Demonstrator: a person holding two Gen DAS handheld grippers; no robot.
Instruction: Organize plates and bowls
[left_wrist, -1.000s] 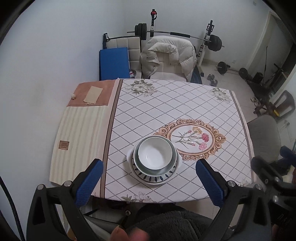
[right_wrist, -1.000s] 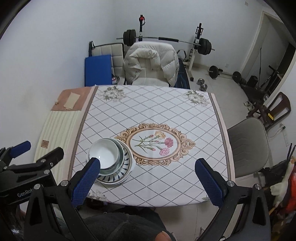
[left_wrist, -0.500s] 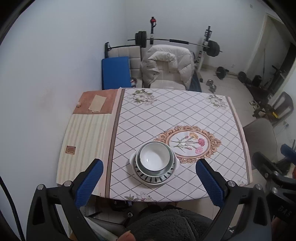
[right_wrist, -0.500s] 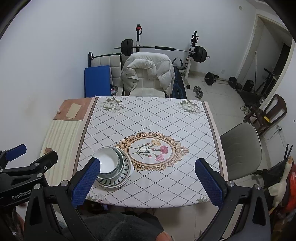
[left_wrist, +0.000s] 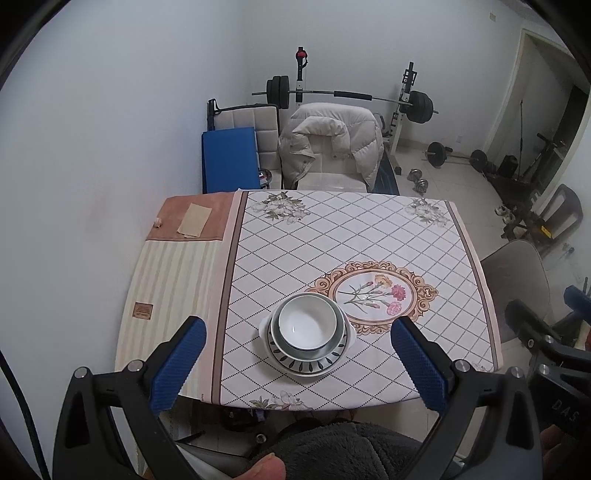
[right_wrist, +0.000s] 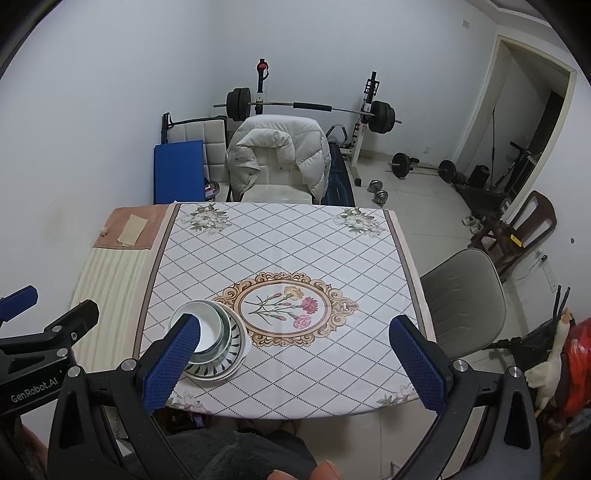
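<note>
A white bowl (left_wrist: 307, 326) sits nested in a pale green bowl, and both rest on a patterned plate (left_wrist: 309, 363) near the front of the table (left_wrist: 347, 229). The same stack (right_wrist: 216, 341) shows at the lower left of the right wrist view, partly behind a blue pad. My left gripper (left_wrist: 299, 363) hangs open high above the table's front edge, with the stack between its fingers in the picture but far below. My right gripper (right_wrist: 295, 365) is open too, held high to the right of the stack, and holds nothing.
A chair with a cream jacket (left_wrist: 330, 147) stands at the far side of the table, and a grey chair (right_wrist: 461, 291) at its right. A barbell rack (right_wrist: 310, 107) and loose weights (right_wrist: 421, 166) fill the back. A paper scrap (left_wrist: 194, 219) lies on the left mat.
Both grippers have risen and pulled back from the table, so the table and the stack look smaller. The stack has not moved.
</note>
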